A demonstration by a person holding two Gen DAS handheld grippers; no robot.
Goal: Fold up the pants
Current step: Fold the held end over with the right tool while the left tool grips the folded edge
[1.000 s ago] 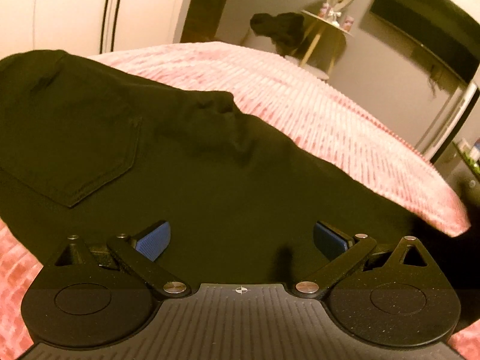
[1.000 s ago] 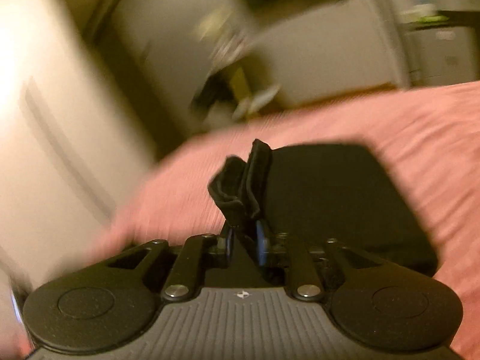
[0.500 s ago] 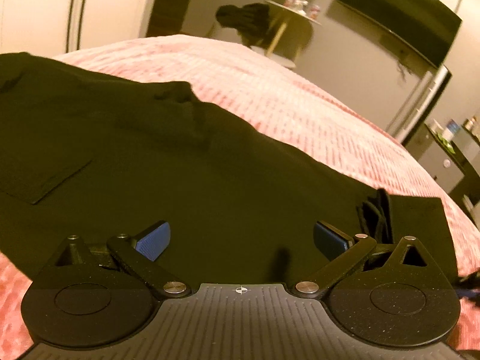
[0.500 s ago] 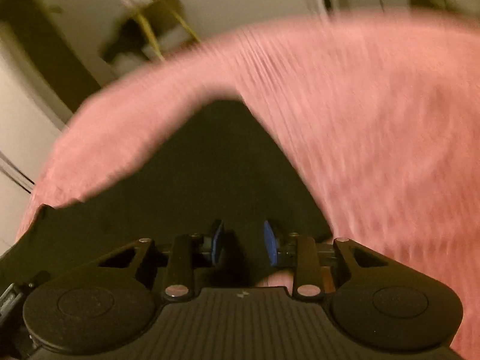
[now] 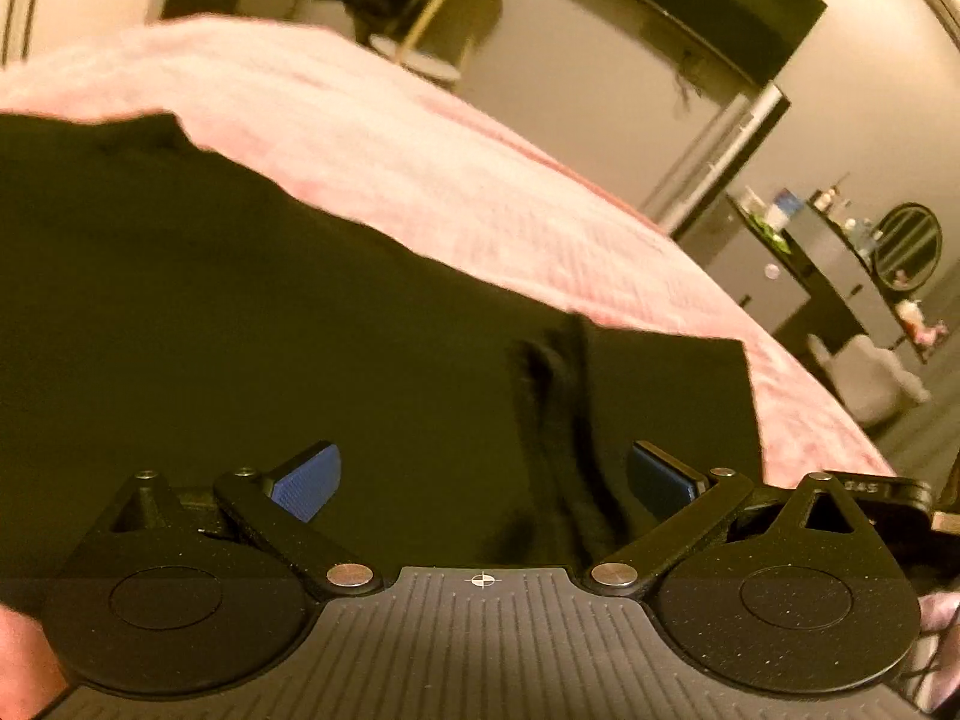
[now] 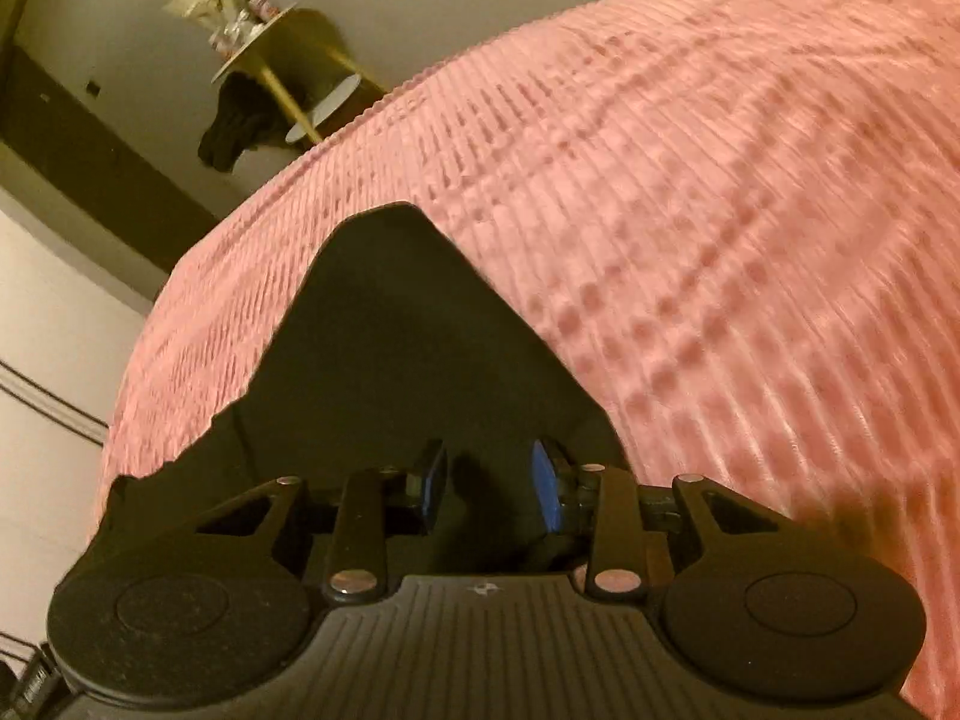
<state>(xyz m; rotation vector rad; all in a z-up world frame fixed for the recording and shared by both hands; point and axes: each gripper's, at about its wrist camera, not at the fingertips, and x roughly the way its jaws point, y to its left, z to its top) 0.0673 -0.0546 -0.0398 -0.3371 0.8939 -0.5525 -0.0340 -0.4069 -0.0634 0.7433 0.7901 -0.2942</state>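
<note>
Pants (image 5: 252, 324) are black and spread flat across a pink ribbed bedspread (image 5: 420, 168), taking up most of the left wrist view. Over in the right wrist view one end of them (image 6: 396, 348) comes to a squared-off point on the same bedspread (image 6: 690, 240), with a wavy edge running down the left side.

Left claw (image 5: 483, 480) hangs over the fabric with its blue pads spread wide apart and nothing pinched between them. Just inside its right pad there's a bunched ridge of cloth (image 5: 552, 396) standing up from the flat part, not gripped by anything as far as the view shows.

Right claw (image 6: 489, 489) sits low over the pants too. Its jaws are opening, a modest gap between the blue pads, and only flat dark fabric lying under them, nothing held. Part of the right claw's body also pokes into the left wrist view at the right edge.

Background: a small gold side table (image 6: 282, 60) with something dark draped off it, a dark wall-mounted screen (image 5: 690, 6), and a dresser (image 5: 828, 264) with bottles and a round mirror.
</note>
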